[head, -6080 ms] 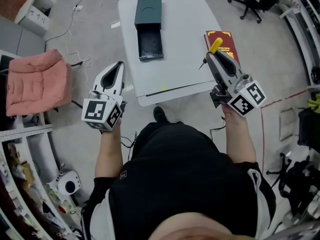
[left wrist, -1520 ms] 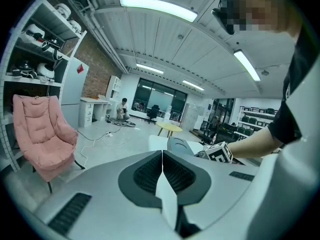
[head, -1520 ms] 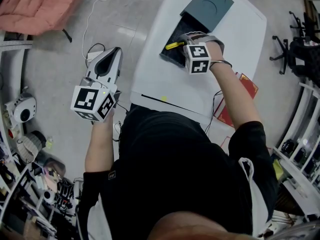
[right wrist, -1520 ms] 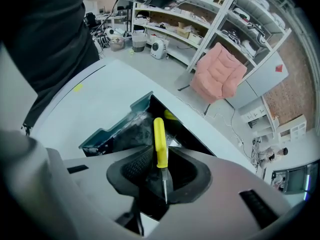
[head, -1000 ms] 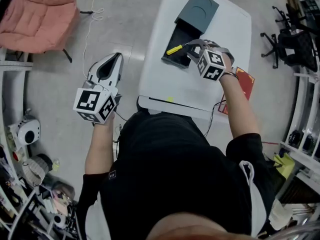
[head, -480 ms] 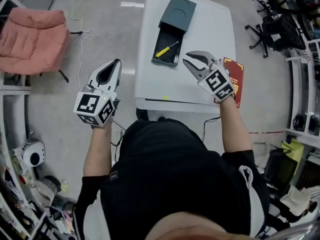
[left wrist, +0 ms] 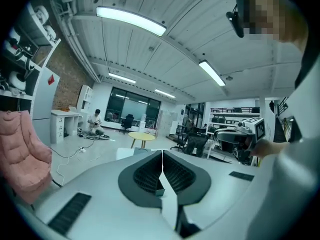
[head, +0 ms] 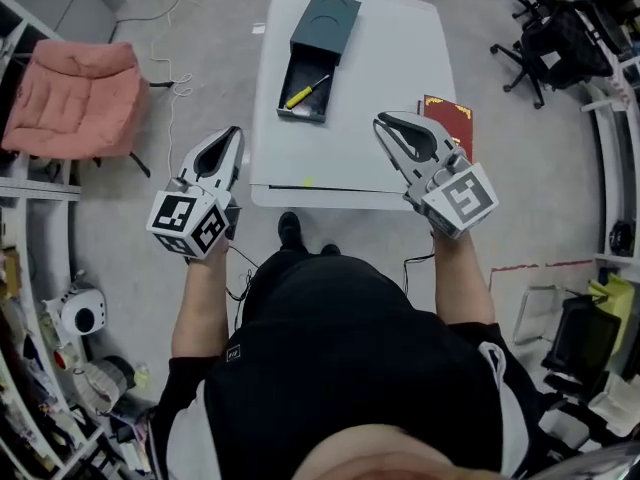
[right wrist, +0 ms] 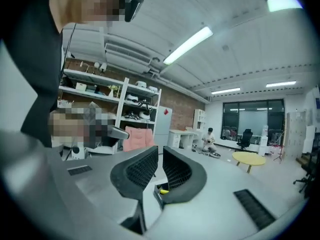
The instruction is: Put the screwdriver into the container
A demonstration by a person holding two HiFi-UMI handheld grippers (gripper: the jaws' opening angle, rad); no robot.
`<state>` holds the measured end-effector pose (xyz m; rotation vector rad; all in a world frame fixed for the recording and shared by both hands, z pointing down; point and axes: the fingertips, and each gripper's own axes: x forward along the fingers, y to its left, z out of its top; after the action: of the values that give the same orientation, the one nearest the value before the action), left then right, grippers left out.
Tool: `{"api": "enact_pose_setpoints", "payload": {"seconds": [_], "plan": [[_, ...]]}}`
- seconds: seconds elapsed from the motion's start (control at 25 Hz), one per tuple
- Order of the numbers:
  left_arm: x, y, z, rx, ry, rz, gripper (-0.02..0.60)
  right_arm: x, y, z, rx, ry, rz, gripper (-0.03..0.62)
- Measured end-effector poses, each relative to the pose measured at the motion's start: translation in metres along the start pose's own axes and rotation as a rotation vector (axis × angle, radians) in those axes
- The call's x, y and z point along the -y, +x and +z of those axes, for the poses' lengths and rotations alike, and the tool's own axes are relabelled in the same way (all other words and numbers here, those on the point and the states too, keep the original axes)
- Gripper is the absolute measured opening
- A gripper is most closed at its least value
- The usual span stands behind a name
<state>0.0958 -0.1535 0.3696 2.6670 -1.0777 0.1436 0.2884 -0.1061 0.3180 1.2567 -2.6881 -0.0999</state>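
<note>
Squinting, I barely made out the slim yellow-handled screwdriver (head: 305, 90) in the dark boxy container (head: 323, 28). The left gripper (head: 237, 131) had its fingers pressed together, while the right gripper (head: 384, 119) held nothing, its fingers narrowly parted.

Black short-sleeved shirt (head: 350, 368); left hand-held gripper (head: 237, 130), right hand-held gripper (head: 379, 120) grey, marker cubes (head: 188, 226).

Below me a white desk (head: 400, 98) stands on grey floor (head: 190, 58), pink armchair (head: 75, 93) left, black office chairs (head: 545, 43) right.
</note>
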Motion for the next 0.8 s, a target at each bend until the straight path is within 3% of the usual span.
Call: {"api": "enact_pose_setpoints", "payload": {"seconds": [0.28,0.44,0.8], "plan": [[0.059,-0.023,0.015,0.01,0.063,0.005,0.018,0.0,-0.09,0.015,0.183,0.219,-0.001,0.041],[0.079,-0.037,0.026,0.033,0.099,0.002,0.019,0.004,-0.12,0.013,0.246,0.283,-0.031,0.035],[0.06,-0.054,0.04,0.07,0.132,-0.007,0.018,0.004,-0.127,0.031,0.27,0.245,-0.129,0.031]]}}
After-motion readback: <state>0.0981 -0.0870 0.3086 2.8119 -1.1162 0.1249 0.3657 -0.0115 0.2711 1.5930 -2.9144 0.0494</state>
